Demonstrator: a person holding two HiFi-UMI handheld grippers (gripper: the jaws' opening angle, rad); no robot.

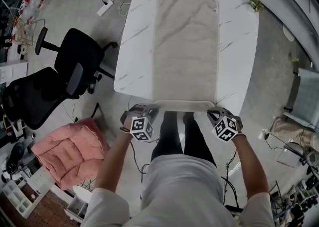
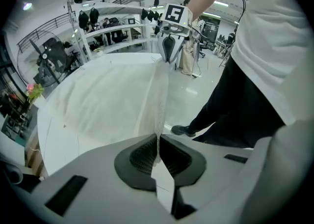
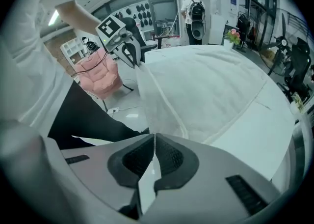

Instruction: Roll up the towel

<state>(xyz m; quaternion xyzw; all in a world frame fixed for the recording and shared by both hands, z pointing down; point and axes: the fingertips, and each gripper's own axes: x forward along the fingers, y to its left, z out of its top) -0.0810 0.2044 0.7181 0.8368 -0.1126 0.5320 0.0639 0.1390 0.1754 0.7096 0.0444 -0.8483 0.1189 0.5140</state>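
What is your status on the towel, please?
Left gripper, right gripper: both shut on towel, near edge. Rest flat on table, not rolled yet. Nothing on top of it.

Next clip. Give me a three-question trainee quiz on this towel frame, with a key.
1. True or false: the towel on the table is already rolled up.
2. Where do the left gripper and right gripper hold the towel? A: the corners nearest the person. B: the far edge. C: the middle.
3. Fill in: both grippers' jaws are ___ on the towel.
Key: 1 false; 2 A; 3 shut.
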